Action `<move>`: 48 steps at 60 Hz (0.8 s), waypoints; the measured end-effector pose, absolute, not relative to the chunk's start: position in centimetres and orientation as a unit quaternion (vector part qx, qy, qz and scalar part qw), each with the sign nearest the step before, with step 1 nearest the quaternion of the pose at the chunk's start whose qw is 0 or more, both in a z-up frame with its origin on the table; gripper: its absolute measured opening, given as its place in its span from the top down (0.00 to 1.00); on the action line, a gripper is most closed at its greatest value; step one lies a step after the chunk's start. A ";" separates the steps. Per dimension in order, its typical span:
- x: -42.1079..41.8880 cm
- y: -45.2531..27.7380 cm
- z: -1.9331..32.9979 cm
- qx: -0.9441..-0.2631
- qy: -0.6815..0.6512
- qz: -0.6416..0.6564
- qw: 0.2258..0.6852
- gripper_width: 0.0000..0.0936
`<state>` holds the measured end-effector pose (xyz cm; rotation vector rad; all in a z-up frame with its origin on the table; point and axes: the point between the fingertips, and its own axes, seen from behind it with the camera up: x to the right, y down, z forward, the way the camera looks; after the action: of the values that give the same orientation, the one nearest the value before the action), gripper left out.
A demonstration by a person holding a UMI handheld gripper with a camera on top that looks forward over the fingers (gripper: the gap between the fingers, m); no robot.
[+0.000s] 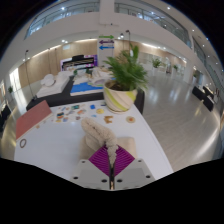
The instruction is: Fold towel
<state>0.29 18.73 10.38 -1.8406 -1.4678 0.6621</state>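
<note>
Evidently the soft, limp towel (103, 133) is pinched at its near edge by the closed tongs (111, 157); on the counter (60, 140), a corner at twelve o'clock is better taken.

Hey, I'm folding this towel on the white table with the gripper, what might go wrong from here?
Two risks stand out. The gripper seems to pinch only a bunched edge of the beige towel, so the fold may come out crooked, or the cloth may slip free. The towel's far end lies near the small items and the potted plant on the white table, so dragging or swinging it could sweep those items aside.
</note>
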 end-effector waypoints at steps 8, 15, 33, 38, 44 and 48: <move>0.6 24.8 6.0 -0.708 -0.575 0.219 0.348 0.48; 3.4 28.2 5.5 -0.718 -0.573 0.196 0.343 0.12; 19.1 23.5 17.8 -0.742 -0.560 0.196 0.311 0.09; 23.0 21.6 19.9 -0.743 -0.561 0.200 0.305 0.09; 25.3 19.4 21.0 -0.741 -0.566 0.210 0.294 0.09; 25.8 18.3 21.0 -0.744 -0.563 0.224 0.282 0.09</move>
<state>25.85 18.34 21.01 -1.9925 -1.5080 0.6005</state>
